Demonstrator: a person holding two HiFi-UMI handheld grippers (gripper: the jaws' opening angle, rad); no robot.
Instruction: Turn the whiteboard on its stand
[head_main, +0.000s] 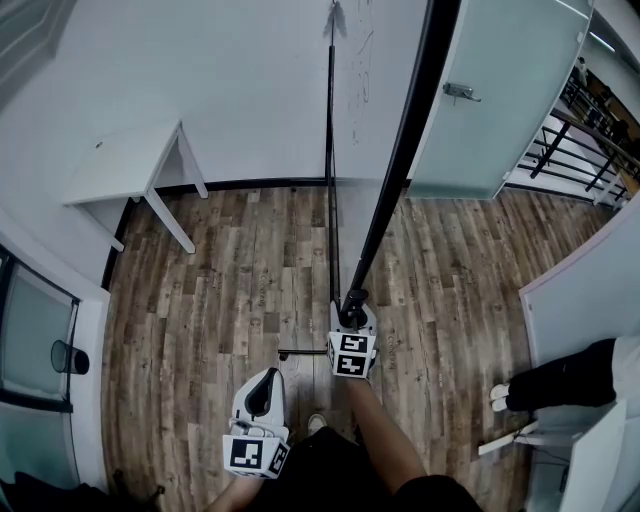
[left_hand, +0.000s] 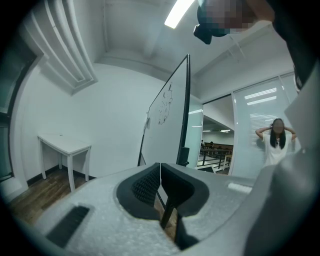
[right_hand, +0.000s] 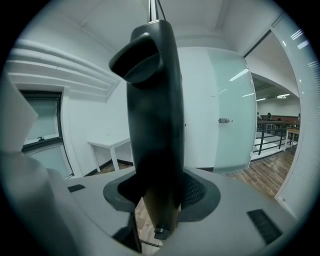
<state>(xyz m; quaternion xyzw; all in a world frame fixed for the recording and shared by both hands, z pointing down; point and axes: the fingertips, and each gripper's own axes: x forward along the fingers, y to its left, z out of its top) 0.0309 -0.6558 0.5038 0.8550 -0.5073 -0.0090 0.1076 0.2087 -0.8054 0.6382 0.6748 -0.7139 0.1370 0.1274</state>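
The whiteboard (head_main: 365, 120) stands almost edge-on in front of me, with faint scribbles on its white face. Its thick black side frame (head_main: 395, 170) runs down to my right gripper (head_main: 350, 318). In the right gripper view that black frame (right_hand: 150, 125) fills the gap of the right gripper (right_hand: 162, 195), and the jaws are closed on it. My left gripper (head_main: 265, 382) hangs lower left, apart from the board. Its jaws (left_hand: 160, 167) are shut with nothing between them, and the whiteboard (left_hand: 167, 125) shows ahead of it.
A white table (head_main: 125, 165) stands at the left wall. A frosted glass door (head_main: 480, 100) is behind the board on the right. A person (head_main: 560, 375) stands at the right. A black foot bar of the stand (head_main: 300, 353) lies on the wooden floor.
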